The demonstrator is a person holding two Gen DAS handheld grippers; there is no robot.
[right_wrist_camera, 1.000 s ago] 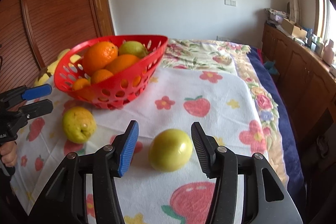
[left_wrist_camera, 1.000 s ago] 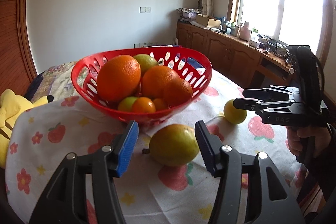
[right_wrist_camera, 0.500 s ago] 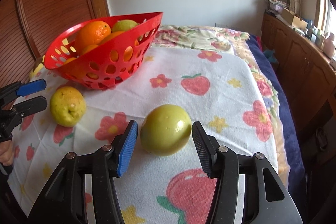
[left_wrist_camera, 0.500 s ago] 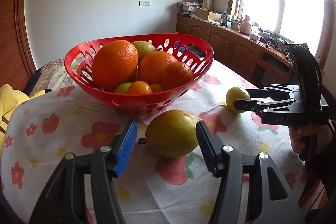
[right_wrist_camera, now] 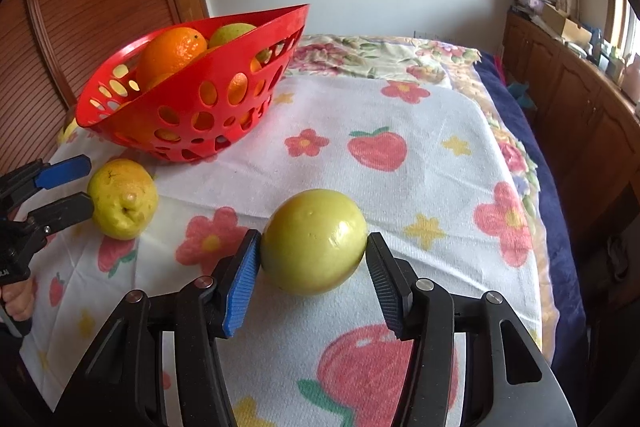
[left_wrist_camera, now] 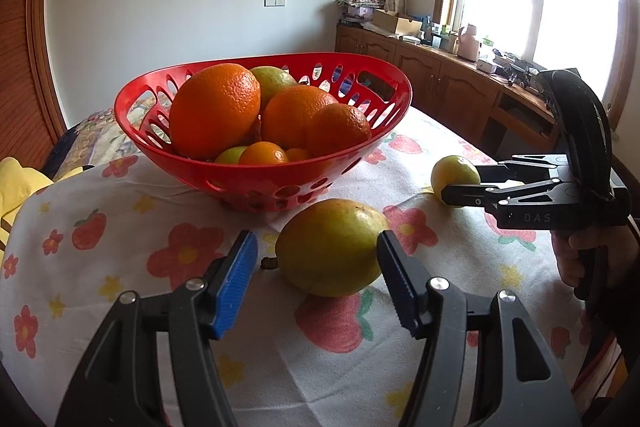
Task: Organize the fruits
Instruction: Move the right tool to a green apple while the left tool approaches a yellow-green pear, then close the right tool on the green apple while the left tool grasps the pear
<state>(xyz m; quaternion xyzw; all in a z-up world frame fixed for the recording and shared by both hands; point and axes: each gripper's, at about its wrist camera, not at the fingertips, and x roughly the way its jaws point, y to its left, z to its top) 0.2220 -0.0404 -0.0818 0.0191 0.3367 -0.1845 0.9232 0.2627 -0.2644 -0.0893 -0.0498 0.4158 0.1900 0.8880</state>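
A red basket [left_wrist_camera: 260, 183] [right_wrist_camera: 224, 39] heaped with oranges and green-yellow fruit stands on the flowered cloth. In front of it lies a yellow-green pear-like fruit [left_wrist_camera: 332, 247] [right_wrist_camera: 122, 199]. My left gripper [left_wrist_camera: 315, 239] [right_wrist_camera: 86, 183] straddles it, its jaws opening. There is a gap at the blue pad, and the black pad is close at the fruit's other side. A round yellow fruit [right_wrist_camera: 314, 253] [left_wrist_camera: 452, 171] rests on the cloth between the fingertips of my right gripper [right_wrist_camera: 312, 239] [left_wrist_camera: 460, 183]. Those pads sit right at its sides, open.
The cloth [right_wrist_camera: 400, 115] covers a bed with a dark blue edge [right_wrist_camera: 516, 99] on the right. Wooden cabinets [left_wrist_camera: 440, 87] run under a bright window. A wooden wardrobe [right_wrist_camera: 80, 7] stands behind the basket, and something yellow [left_wrist_camera: 16, 183] lies at the far left.
Both grippers came forward and lower. The round yellow fruit now sits between the right pads. The left jaws stand a little wider around the pear-like fruit.
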